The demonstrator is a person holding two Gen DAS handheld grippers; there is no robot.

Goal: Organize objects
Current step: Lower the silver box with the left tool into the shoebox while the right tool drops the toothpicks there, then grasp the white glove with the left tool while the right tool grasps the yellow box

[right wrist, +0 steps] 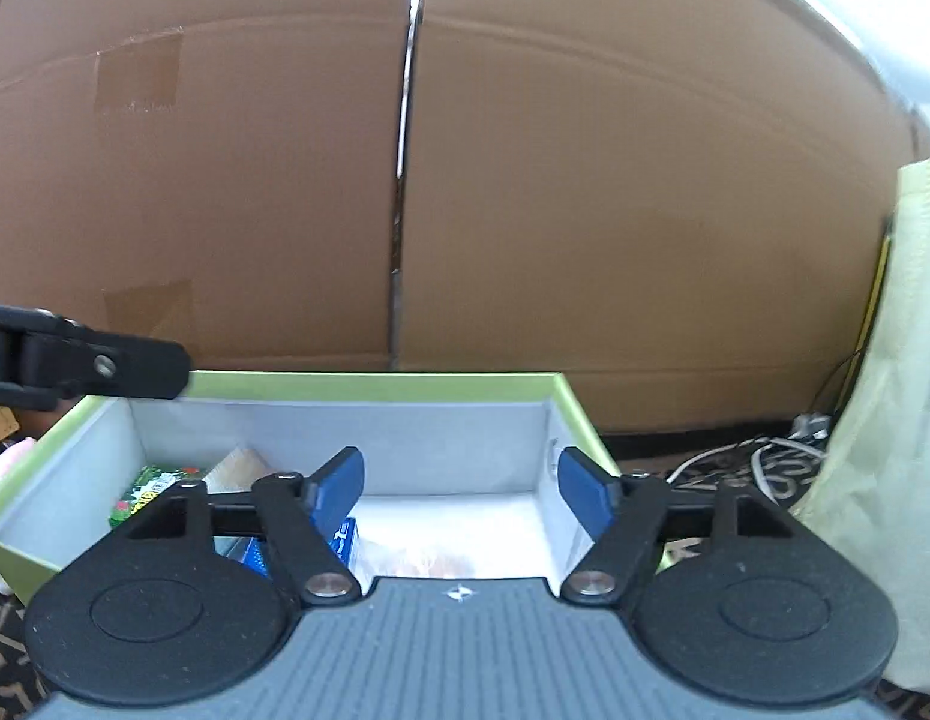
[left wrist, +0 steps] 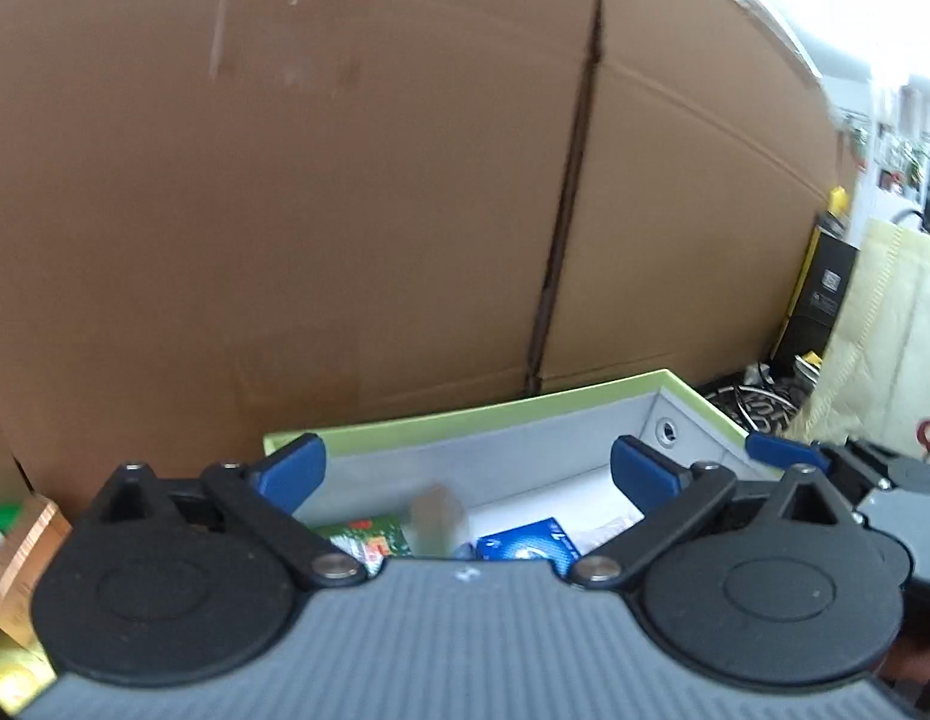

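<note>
Left wrist view: the left gripper (left wrist: 465,471) is wide open, holding nothing, above the green-rimmed grey box (left wrist: 513,405). The right gripper (right wrist: 460,483) is open and empty too.

Background, both wrist views. A large brown cardboard box (left wrist: 345,180) fills the rear of the scene, a dark vertical seam dividing its face; patches of brown tape (right wrist: 138,75) mark its left portion. To the right stands a pale yellow fabric bag (left wrist: 885,324), with a black and yellow carton (left wrist: 822,294) between it and the cardboard. A tangle of white and grey cables (right wrist: 759,462) lies on the patterned floor (right wrist: 9,654) near the bag's base.
</note>
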